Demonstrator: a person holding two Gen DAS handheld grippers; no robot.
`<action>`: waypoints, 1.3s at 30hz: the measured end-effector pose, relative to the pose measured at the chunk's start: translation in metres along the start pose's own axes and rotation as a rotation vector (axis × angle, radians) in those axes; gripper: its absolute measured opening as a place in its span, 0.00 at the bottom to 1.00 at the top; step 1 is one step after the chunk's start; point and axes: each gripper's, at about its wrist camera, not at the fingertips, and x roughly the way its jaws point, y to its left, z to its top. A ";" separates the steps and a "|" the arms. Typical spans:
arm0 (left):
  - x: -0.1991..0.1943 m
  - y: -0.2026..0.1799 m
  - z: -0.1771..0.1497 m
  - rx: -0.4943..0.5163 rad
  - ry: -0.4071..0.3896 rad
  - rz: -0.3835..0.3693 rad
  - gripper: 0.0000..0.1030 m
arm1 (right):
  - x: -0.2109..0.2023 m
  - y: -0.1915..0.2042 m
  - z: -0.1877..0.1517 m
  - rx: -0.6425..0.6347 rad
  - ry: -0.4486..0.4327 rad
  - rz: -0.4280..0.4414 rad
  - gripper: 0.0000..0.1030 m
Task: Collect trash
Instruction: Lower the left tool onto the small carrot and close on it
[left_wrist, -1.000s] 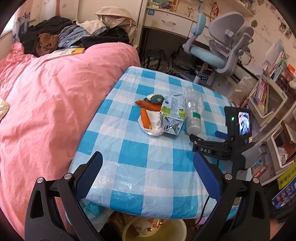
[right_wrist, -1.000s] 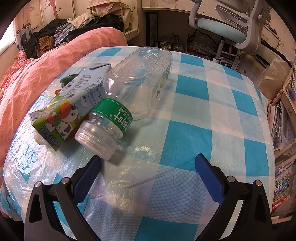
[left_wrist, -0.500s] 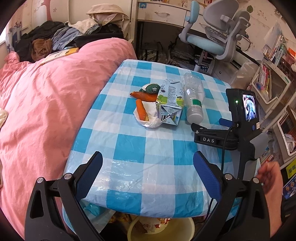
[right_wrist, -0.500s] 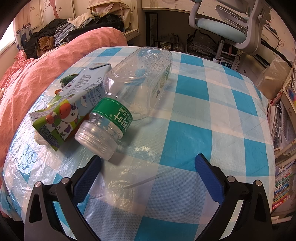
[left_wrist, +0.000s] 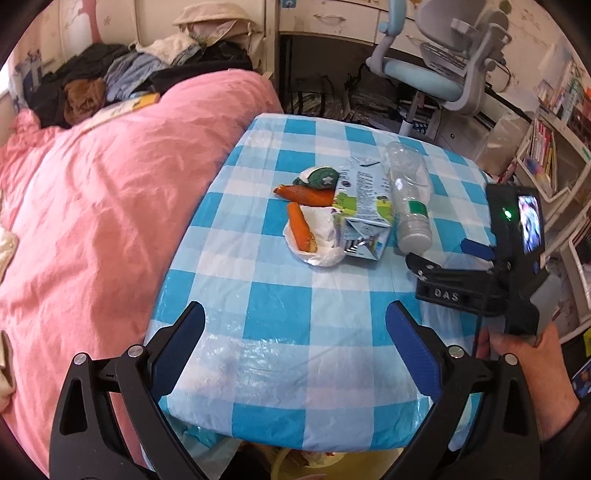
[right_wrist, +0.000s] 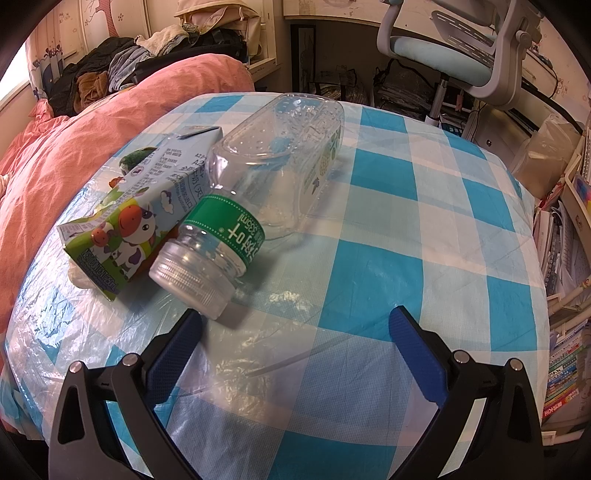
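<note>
My left tongs (left_wrist: 294, 330) hang wide open above the near edge of the counter (left_wrist: 280, 295), holding nothing and touching nothing; only bare blue-and-white checked cloth lies between their blue pads. My right tongs (right_wrist: 295, 338) are spread just as wide and low over the same cloth, and they grip nothing either. The left pad (right_wrist: 177, 347) of the right tongs sits just beside the cap of the clear plastic bottle (right_wrist: 258, 177), so close that I cannot tell whether they touch. That bottle lies on its side, cap end toward me, with a green band around its neck. Pressed against its left flank is a milk carton (right_wrist: 136, 218) with a cartoon cow on it, also lying down. From my left tongs' view the rest of the trash is gathered in the middle of the counter: two carrots (left_wrist: 301, 227), one resting on a crumpled white bag (left_wrist: 323, 240), and a small green wrapper (left_wrist: 321, 177) behind them. My right hand (left_wrist: 524, 365) shows at the counter's right edge, gripping the handle.
</note>
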 end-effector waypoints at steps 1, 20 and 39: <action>0.002 0.005 0.002 -0.016 0.004 -0.003 0.92 | 0.001 0.000 0.001 0.008 0.001 0.001 0.94; 0.028 0.010 0.020 -0.024 0.019 0.008 0.92 | -0.050 0.005 -0.005 -0.043 -0.057 0.145 0.94; 0.087 0.022 0.057 -0.069 0.120 -0.053 0.76 | -0.049 0.000 0.011 0.003 -0.095 0.148 0.94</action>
